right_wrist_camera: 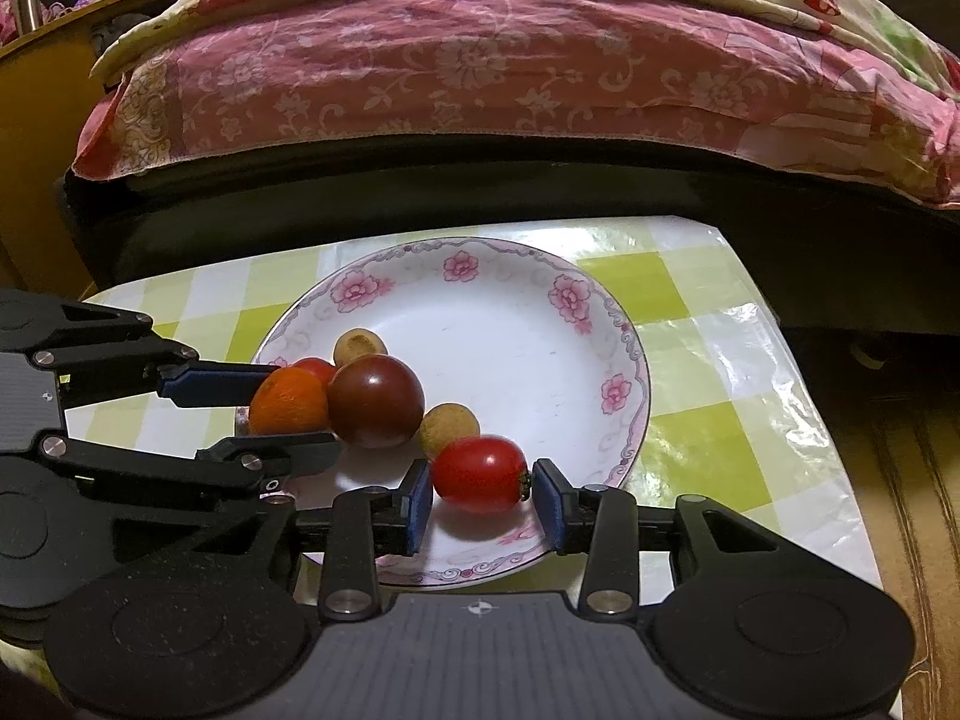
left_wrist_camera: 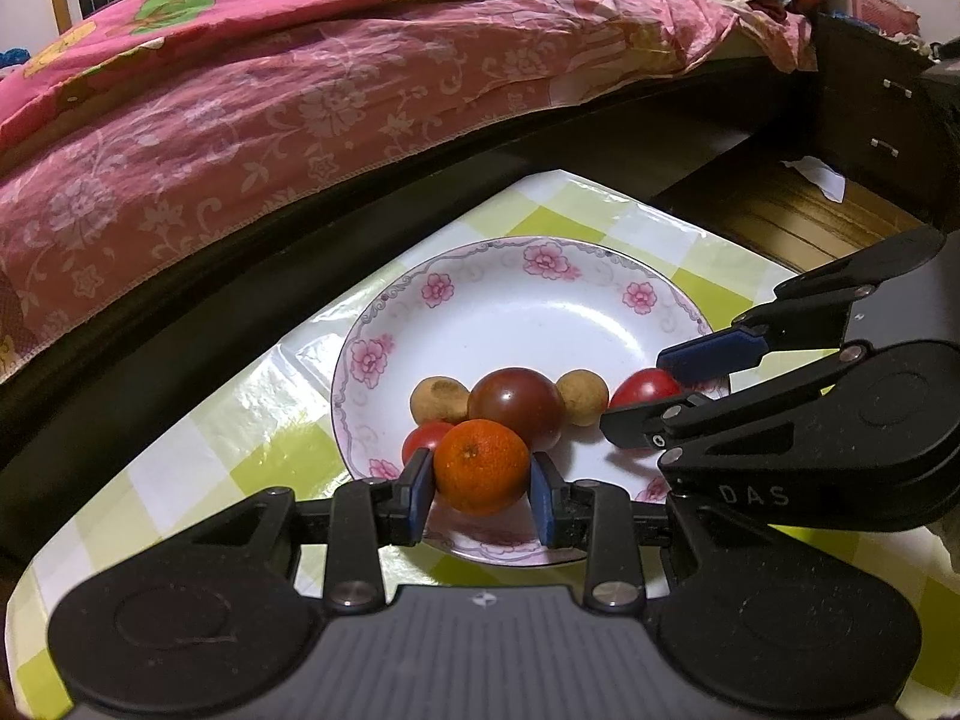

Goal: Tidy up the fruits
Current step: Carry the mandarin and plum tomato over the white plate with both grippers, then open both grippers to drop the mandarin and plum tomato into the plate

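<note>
Left gripper clamped on orange over plate rim, for lowering | right gripper straddling red tomato; pads seemingly just clear, fruit resting in plate

Beyond the left fingers the dark tomato and two longans block the way. Beyond the right fingers the plate lies bare. The bed walls the far side.
</note>
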Demonstrator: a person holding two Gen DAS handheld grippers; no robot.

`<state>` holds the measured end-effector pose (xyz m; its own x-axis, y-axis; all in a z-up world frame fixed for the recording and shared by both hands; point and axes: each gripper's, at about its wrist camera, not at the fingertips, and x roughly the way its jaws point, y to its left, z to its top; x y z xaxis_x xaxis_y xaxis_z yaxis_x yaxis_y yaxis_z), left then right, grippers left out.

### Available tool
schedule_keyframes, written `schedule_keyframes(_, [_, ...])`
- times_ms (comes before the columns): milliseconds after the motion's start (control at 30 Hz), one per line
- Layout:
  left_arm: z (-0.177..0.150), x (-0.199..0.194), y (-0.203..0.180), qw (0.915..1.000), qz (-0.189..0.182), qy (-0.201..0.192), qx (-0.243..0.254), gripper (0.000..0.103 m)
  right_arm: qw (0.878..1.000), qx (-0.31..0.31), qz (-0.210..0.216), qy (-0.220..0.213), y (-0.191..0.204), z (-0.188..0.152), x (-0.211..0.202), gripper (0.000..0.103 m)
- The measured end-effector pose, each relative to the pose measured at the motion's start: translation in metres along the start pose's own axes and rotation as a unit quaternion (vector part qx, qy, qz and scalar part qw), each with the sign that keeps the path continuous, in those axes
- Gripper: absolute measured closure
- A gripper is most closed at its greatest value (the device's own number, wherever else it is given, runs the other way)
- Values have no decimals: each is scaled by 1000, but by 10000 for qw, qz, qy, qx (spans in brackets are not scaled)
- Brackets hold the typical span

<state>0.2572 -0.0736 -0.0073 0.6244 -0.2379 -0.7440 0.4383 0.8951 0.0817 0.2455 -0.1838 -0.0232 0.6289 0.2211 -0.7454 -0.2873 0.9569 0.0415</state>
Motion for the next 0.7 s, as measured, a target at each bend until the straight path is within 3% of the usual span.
schedule_keyframes(700, [7,-15,0,9998,-8,-194,-40,61,9994,139,-77,-304,-4,-3,-13,62])
